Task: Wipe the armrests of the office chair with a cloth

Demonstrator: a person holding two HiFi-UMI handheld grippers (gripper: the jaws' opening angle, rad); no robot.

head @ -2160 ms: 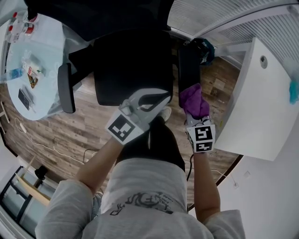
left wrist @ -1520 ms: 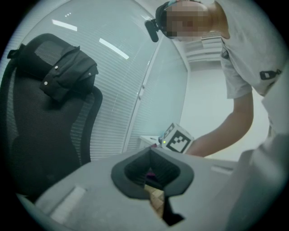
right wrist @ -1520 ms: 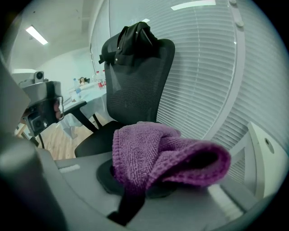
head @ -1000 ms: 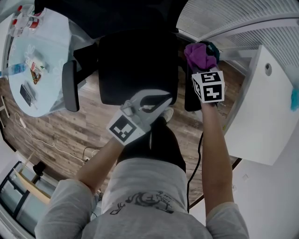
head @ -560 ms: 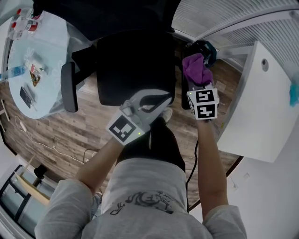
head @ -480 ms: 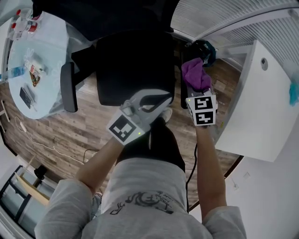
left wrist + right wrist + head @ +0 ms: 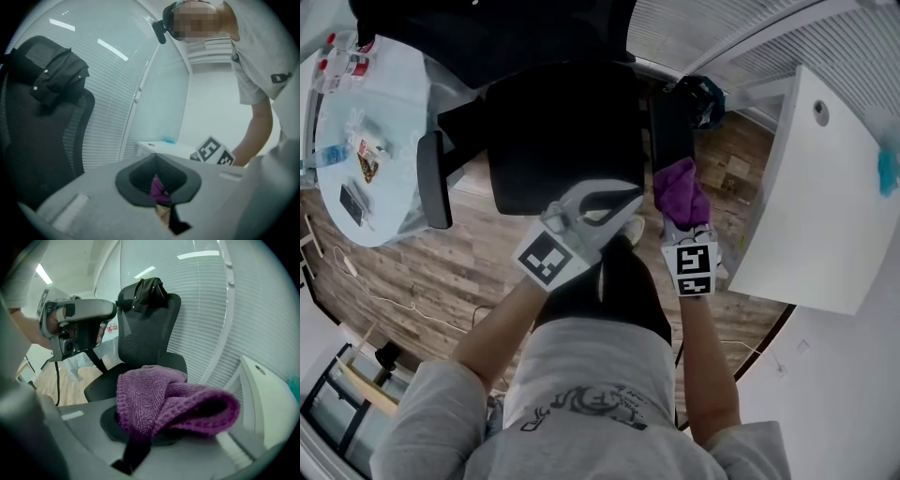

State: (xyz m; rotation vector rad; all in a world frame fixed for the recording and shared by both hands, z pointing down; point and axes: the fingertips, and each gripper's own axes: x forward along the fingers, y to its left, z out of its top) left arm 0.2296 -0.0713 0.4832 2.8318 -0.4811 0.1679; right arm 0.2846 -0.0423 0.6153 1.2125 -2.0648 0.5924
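Note:
A black office chair (image 7: 553, 131) stands in front of me, its left armrest (image 7: 433, 178) at the left and its right armrest (image 7: 672, 127) at the right. My right gripper (image 7: 680, 220) is shut on a purple cloth (image 7: 680, 192), which lies at the near end of the right armrest. In the right gripper view the cloth (image 7: 159, 399) bulges over the shut gripper (image 7: 140, 437) and hides the armrest below. My left gripper (image 7: 609, 202) hovers shut and empty over the seat's front edge. It is also seen in the right gripper view (image 7: 79, 319).
A round glass table (image 7: 394, 103) with small items stands at the left. At the right a white cabinet (image 7: 825, 187) stands close to the right armrest. Window blinds (image 7: 206, 310) run behind the chair. A dark jacket (image 7: 149, 289) hangs over the backrest. The floor is wood (image 7: 459, 272).
My right gripper carried the cloth forward along the right armrest, then drew it back to the near end. The left gripper stayed put.

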